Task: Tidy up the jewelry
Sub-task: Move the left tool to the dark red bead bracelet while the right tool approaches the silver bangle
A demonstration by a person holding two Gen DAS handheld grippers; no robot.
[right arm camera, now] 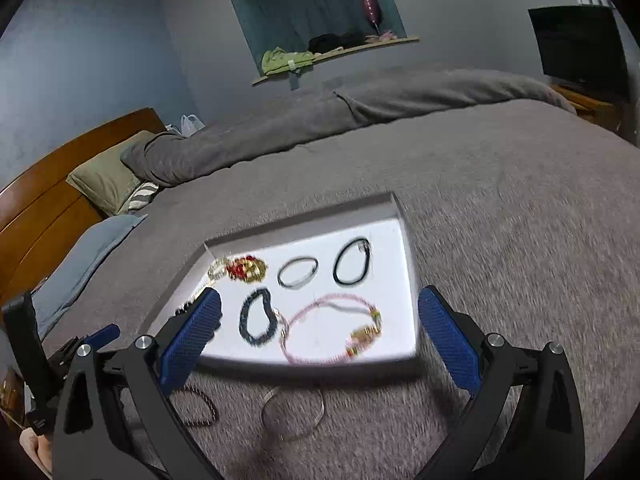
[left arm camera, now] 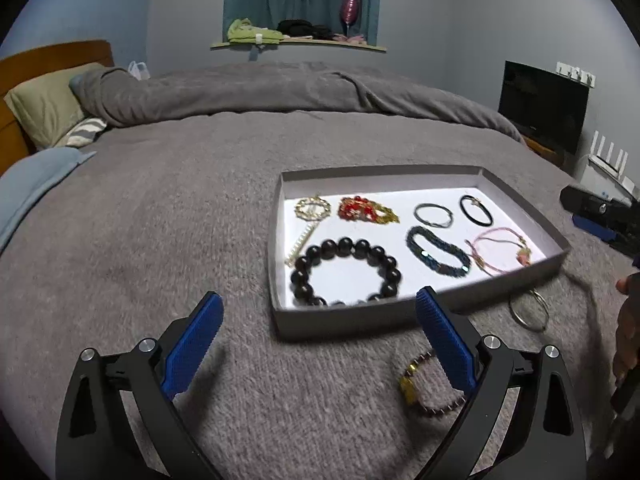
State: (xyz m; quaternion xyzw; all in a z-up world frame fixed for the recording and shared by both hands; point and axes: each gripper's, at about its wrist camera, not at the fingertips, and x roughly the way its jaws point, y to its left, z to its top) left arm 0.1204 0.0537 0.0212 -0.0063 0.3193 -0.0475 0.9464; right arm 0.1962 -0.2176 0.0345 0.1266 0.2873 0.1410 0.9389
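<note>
A shallow grey tray (left arm camera: 412,312) with a white floor lies on the bed and holds several bracelets, among them a large black bead bracelet (left arm camera: 346,272), a dark blue one (left arm camera: 438,258) and a pink cord one (left arm camera: 500,250). The tray (right arm camera: 410,240) and the pink bracelet (right arm camera: 332,330) also show in the blurred right wrist view. A silver bangle (left arm camera: 529,310) (right arm camera: 292,414) and a small bead bracelet with a gold charm (left arm camera: 416,386) lie on the blanket in front of the tray. My left gripper (left arm camera: 320,308) and right gripper (right arm camera: 320,312) are both open and empty.
The grey blanket (left arm camera: 160,240) covers the bed. Pillows (left arm camera: 48,104) and a wooden headboard lie far left. A black TV (left arm camera: 544,104) stands at the right. The other gripper shows at the right edge of the left wrist view (left arm camera: 600,208).
</note>
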